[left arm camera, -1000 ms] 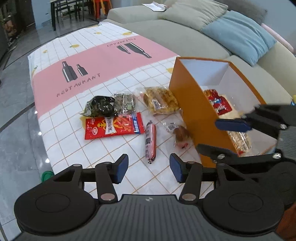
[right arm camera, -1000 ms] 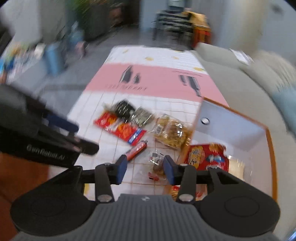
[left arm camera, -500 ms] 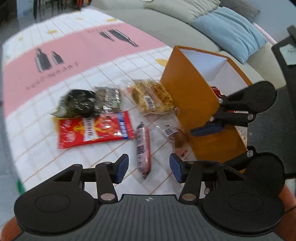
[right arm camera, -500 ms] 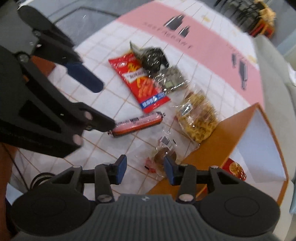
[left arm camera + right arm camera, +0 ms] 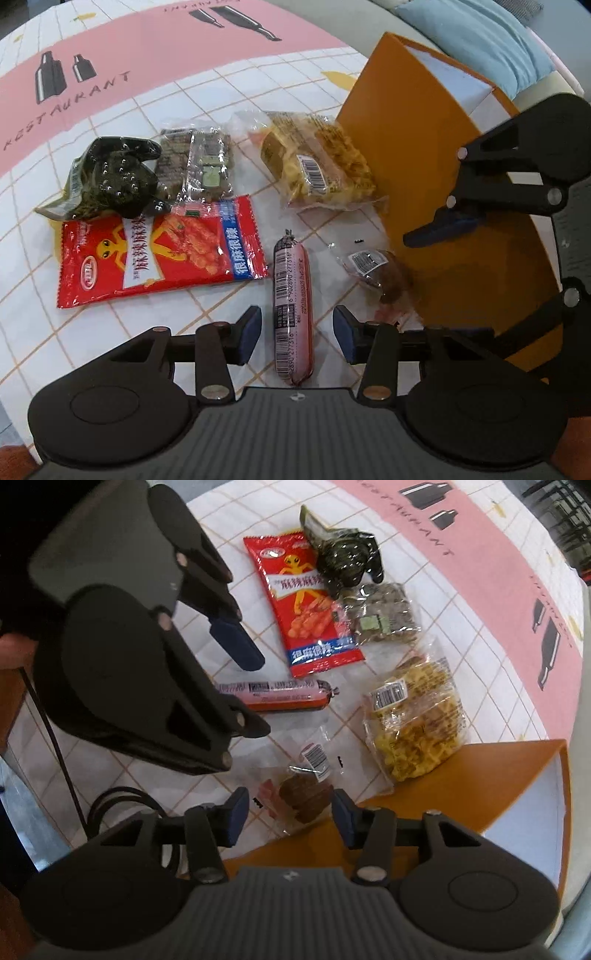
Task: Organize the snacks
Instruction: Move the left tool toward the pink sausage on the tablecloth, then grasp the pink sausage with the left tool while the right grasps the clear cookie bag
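Several snacks lie on the tablecloth beside an orange box. My left gripper is open, its pads on either side of the near end of a pink sausage. My right gripper is open, just above a small brown snack in clear wrap; that snack also shows in the left wrist view. A red packet, a dark green pack, a clear pack of dark pieces and a yellow noodle-like pack lie further out.
The orange box stands at the right, close against the brown snack and the yellow pack. The tablecloth has a pink band beyond the snacks. A sofa with a blue cushion lies behind the box.
Both grippers have dropped low towards the table. The left has closed in over the sausage. The right has swung from over the box to just above the brown snack.
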{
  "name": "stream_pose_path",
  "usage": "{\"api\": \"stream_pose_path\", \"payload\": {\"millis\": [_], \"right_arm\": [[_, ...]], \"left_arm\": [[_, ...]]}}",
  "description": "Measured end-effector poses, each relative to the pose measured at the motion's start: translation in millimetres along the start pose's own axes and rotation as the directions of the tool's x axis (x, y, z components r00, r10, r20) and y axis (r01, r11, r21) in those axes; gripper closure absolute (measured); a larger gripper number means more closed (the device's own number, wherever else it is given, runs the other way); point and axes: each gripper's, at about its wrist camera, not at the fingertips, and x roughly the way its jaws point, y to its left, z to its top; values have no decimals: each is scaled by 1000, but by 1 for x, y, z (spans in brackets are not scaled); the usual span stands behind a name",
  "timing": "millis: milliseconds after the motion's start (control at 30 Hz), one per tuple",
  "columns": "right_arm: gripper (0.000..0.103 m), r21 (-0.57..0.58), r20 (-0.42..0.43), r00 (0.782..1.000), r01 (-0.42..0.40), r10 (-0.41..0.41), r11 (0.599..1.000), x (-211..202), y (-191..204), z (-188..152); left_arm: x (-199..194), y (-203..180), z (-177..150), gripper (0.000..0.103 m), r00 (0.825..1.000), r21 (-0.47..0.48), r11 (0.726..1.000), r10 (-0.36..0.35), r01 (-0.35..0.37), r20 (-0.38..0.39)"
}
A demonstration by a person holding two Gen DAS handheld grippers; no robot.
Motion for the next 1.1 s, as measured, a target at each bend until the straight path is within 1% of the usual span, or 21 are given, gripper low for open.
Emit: {"api": "stream_pose_path", "payload": {"millis": [33,100,167,333,433,533,667,800,867,933,1033,1100], "right_arm": [[50,-10,-9,1000,0,0,1000,2,0,1],[50,-24,-26,1000,-1,1,1000,8,-1,2],[50,-27,-40,999,-8,7,1000,13,-2,4],[49,-11,-64,997,-32,31,999,23,-8,8],[46,-1,-81,996,-39,39,999,29,-10,13],[46,10,-99,994,-37,38,999,33,-12,17],[45,53,-119,992,-41,47,998,40,-17,25],[47,106,-122,992,-28,41,994,45,-19,30],[51,119,-110,993,-22,35,993,45,-19,31],[61,140,-83,996,-16,28,990,40,-20,29],[62,209,4,998,-67,68,975,24,-22,22],[63,227,55,997,-61,50,972,12,-19,18]], "left_arm": [[1,-1,1,55,1000,3,1000,4,-4,-2],[1,0,1,70,1000,-1,1000,13,-13,5],[1,3,1,77,1000,-11,1000,11,-11,4],[-8,16,-5,78,1000,-78,997,4,-4,1],[-16,22,-11,78,1000,-110,994,5,-3,12],[-22,26,-13,78,1000,-141,990,-1,4,20],[-29,31,-15,78,999,-173,985,-12,17,30],[-39,27,-18,78,999,-183,983,4,3,40],[-46,24,-20,78,999,-190,982,6,3,48],[-53,23,-23,78,998,-200,980,9,3,60],[-67,20,-27,78,997,-218,976,25,-8,74],[-74,17,-29,78,996,-230,973,45,-26,79]]}}
